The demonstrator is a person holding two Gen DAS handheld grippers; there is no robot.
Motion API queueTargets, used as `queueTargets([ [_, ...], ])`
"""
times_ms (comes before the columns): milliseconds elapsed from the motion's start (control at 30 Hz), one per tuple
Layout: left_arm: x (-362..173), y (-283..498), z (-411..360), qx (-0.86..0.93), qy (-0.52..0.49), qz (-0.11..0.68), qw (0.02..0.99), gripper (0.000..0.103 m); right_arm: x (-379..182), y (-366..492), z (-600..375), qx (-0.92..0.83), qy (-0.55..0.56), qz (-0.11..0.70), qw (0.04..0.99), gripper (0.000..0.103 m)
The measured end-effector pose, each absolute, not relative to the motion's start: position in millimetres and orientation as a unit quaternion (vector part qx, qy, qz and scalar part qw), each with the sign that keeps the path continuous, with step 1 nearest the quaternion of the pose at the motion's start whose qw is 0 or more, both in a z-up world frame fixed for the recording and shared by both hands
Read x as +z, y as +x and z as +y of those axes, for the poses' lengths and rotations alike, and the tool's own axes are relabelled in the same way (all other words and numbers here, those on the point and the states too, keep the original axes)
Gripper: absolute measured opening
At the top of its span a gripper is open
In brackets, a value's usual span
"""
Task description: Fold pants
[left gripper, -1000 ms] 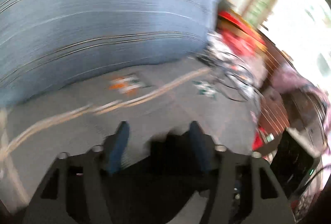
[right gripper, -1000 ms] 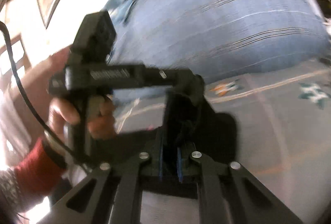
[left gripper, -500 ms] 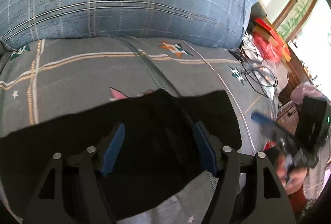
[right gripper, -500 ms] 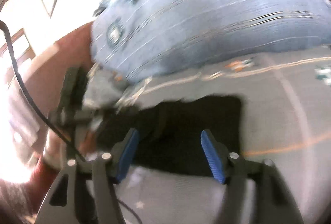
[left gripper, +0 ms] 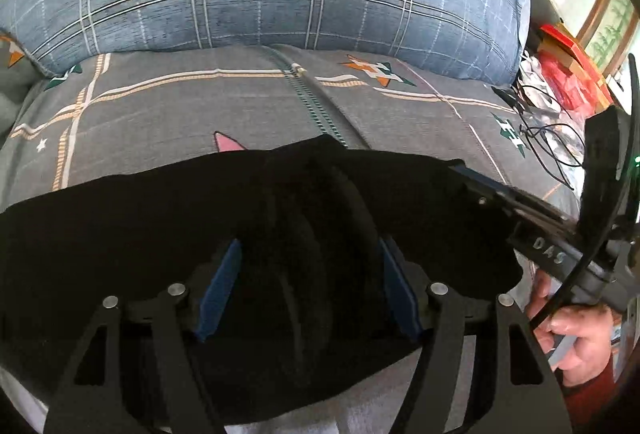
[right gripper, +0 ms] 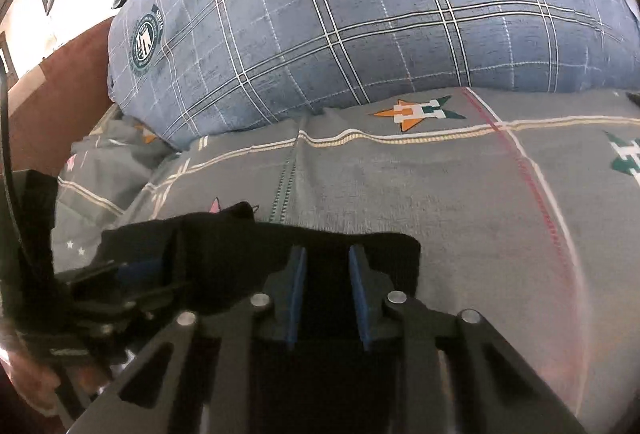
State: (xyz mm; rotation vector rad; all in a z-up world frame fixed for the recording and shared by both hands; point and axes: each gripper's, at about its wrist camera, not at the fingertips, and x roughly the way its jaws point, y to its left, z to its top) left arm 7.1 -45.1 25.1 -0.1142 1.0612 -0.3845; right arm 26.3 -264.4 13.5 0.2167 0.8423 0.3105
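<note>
- Pants (left gripper: 160,234): one black pair, flat on the grey patterned bed cover (left gripper: 180,105), directly under and just ahead of both tools.
- Left tool (left gripper: 308,290): spread wide, holding nothing, over the middle of the cloth.
- Right tool (right gripper: 326,294): narrowly parted over the right end; whether it pinches cloth I cannot tell.
- Long axis runs left-right (across both tools), far edge toward one blue plaid pillow (right gripper: 360,13).
</note>
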Motion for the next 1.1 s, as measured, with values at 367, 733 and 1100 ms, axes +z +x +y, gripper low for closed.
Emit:
queueTargets([
  [367, 21.7, -14.1, -27.2, -0.170, -0.076, 0.497, 0.848, 0.068, 19.5, -17.7, -247.8, 0.187, 0.089, 0.412, 0.887, 0.026],
  [733, 30.8, -32.9, -7.1, -0.138, -0.085, 0.489, 0.857, 0.068, 36.4, -30.6, -225.9, 0.207, 0.092, 0.403, 0.887, 0.035],
  [1100, 38.2, -46.7, 33.6, -0.094, -0.096, 0.475, 0.870, 0.069, 33.5, -21.8, -190.1, 0.212, 0.076, 0.408, 0.885, 0.035],
])
